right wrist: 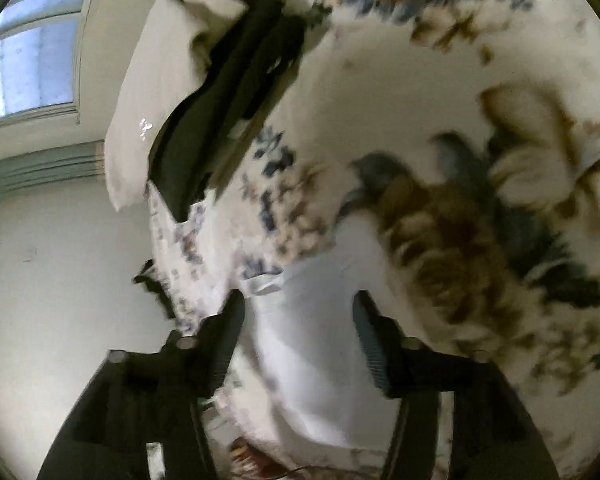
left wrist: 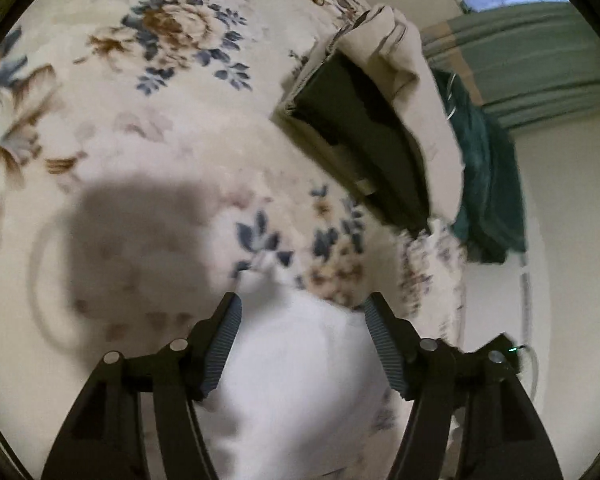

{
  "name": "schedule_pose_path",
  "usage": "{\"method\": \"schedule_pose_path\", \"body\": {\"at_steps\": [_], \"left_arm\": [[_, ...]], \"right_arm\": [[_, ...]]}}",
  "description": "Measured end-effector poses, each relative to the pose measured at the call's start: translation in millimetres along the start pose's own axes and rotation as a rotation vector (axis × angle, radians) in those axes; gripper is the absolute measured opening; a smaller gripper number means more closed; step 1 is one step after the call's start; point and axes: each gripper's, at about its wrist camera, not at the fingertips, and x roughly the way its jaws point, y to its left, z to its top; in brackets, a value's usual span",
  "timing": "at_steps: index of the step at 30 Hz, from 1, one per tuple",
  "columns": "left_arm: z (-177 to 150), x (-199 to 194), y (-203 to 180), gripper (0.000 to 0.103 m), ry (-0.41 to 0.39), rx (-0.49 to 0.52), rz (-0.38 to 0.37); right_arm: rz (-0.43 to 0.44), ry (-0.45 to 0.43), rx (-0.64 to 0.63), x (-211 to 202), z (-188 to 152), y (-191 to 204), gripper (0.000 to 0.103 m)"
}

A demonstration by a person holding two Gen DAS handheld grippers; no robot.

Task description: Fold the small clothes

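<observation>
A small white garment (left wrist: pixel 300 380) lies on the floral bedspread (left wrist: pixel 148 128), right under my left gripper (left wrist: pixel 303 300). That gripper's jaws stand apart and the ribbed pads (left wrist: pixel 222 344) do not press on the cloth. In the right wrist view the same white garment (right wrist: pixel 320 360) spreads between and below the fingers of my right gripper (right wrist: pixel 299 298), which is also open. A small folded hem or label (right wrist: pixel 266 282) shows at the garment's far edge. The picture is blurred, so I cannot tell how the garment is folded.
A pile of clothes sits near the bed's edge: a beige cloth (left wrist: pixel 400 52) over a dark garment (left wrist: pixel 364 136), with a green cloth (left wrist: pixel 488 168) hanging beyond. The right wrist view shows the same beige cloth (right wrist: pixel 152 92), dark garment (right wrist: pixel 228 92), and a window (right wrist: pixel 28 60).
</observation>
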Motion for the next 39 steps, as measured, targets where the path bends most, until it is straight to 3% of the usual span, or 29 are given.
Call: {"method": "schedule_pose_path", "body": {"at_steps": [3, 7, 10, 14, 17, 18, 19, 20, 21, 22, 28, 32, 34, 35, 36, 37, 38, 39], "left_arm": [[-14, 4, 5, 0.062, 0.053, 0.038, 0.077], [-66, -12, 16, 0.062, 0.115, 0.037, 0.14], [-122, -26, 38, 0.062, 0.177, -0.116, 0.097], [-186, -14, 75, 0.062, 0.242, -0.447, -0.071], [-195, 6, 77, 0.059, 0.191, -0.498, -0.171], [-196, 10, 78, 0.046, 0.162, -0.514, -0.195], [-195, 14, 80, 0.015, 0.129, -0.53, -0.219], [-193, 16, 83, 0.011, 0.116, -0.545, -0.212], [-191, 13, 87, 0.011, 0.084, -0.571, -0.227], [-189, 8, 90, 0.01, 0.059, -0.578, -0.225], [-171, -37, 105, 0.008, -0.024, -0.498, -0.123], [-161, -70, 128, 0.008, -0.123, -0.508, -0.062], [-157, -79, 134, 0.01, -0.118, -0.488, -0.028], [-153, -78, 131, 0.011, -0.102, -0.459, -0.003], [-150, -77, 128, 0.023, -0.085, -0.435, 0.008], [-146, -76, 122, 0.047, -0.062, -0.396, 0.027], [-144, -75, 116, 0.058, -0.047, -0.356, 0.041], [-138, -74, 106, 0.063, -0.044, -0.3, 0.045]], "right_arm": [[-0.079, 0.024, -0.02, 4, -12, -12, 0.059], [-0.147, 0.057, -0.007, 6, -41, -30, 0.059], [-0.18, 0.098, 0.049, 1, -84, -50, 0.059], [-0.134, 0.159, 0.188, 4, -139, -82, 0.059], [-0.028, 0.199, 0.318, 28, -163, -106, 0.059], [0.017, 0.19, 0.373, 38, -167, -114, 0.059], [0.058, 0.171, 0.403, 43, -169, -119, 0.059], [0.094, 0.14, 0.421, 49, -168, -121, 0.047], [0.101, 0.115, 0.425, 52, -168, -120, 0.031], [0.102, 0.087, 0.427, 54, -165, -119, 0.006], [0.053, 0.034, 0.433, 49, -169, -113, 0.004], [0.02, 0.032, 0.422, 39, -171, -118, 0.004], [0.021, 0.064, 0.424, 34, -166, -121, 0.005], [-0.004, 0.081, 0.404, 31, -164, -118, 0.013], [-0.036, 0.098, 0.38, 27, -162, -116, 0.018], [-0.071, 0.115, 0.342, 22, -160, -112, 0.028], [-0.109, 0.126, 0.291, 16, -157, -106, 0.042], [-0.135, 0.124, 0.251, 10, -154, -102, 0.049]]}}
